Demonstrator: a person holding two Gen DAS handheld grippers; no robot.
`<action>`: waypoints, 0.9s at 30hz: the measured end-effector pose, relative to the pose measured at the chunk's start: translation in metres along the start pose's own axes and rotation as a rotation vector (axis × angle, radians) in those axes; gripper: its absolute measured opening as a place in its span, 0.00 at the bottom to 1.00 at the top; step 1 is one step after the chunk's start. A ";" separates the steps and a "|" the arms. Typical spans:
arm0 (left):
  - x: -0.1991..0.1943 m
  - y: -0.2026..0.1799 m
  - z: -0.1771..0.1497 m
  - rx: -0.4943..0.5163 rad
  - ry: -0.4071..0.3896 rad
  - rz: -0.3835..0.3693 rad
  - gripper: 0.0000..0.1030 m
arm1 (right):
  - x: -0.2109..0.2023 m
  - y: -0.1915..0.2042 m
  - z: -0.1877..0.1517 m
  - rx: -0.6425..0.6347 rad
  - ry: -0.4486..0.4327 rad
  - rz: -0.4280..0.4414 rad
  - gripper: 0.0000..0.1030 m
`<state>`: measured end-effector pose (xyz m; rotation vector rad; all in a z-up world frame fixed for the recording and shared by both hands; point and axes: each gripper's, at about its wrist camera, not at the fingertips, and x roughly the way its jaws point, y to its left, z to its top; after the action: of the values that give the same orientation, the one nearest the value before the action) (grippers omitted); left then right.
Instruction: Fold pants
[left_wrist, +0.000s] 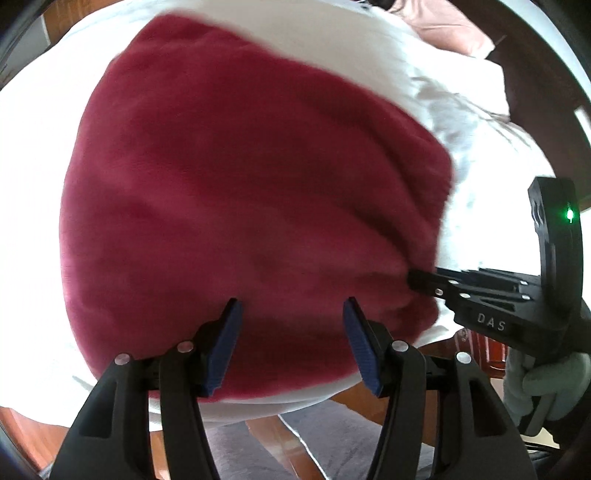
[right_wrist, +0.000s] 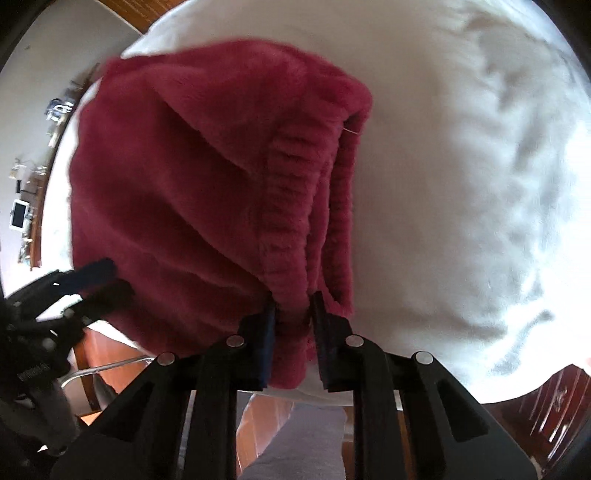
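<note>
Looks partway done: pants (left_wrist: 240, 206) bunched on the bed (right_wrist: 461, 184), right hand-held gripper (right_wrist: 293, 314) clamped on the near waistband (right_wrist: 284, 206), left hand-held gripper (left_wrist: 291, 332) apart over the fabric, final folds still left.

Brightness: we see strong daylight – the white bedding (left_wrist: 476, 122) is blown out to near pure white in both views.
Glare: heaviest at the left rim of the left wrist view and the right rim of the right wrist view.
Shadows: soft folds darken the red pants (right_wrist: 207, 192).
Blur: edges of the pants smear – motion softness throughout.
Distortion: we note fisheye bending and black corners.
</note>
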<state>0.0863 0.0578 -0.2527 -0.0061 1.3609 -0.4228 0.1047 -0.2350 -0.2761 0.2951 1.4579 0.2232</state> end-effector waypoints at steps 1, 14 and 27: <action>0.005 0.001 -0.002 0.000 0.010 0.003 0.55 | 0.006 -0.005 -0.001 0.012 0.006 0.008 0.18; -0.030 0.022 0.028 -0.015 -0.059 0.005 0.55 | -0.035 -0.031 0.005 0.025 -0.088 0.133 0.28; -0.056 0.090 0.154 -0.010 -0.160 0.016 0.55 | -0.099 0.045 0.041 -0.066 -0.303 0.021 0.28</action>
<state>0.2502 0.1212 -0.1880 -0.0361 1.2043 -0.3935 0.1366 -0.2272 -0.1647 0.2780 1.1459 0.2321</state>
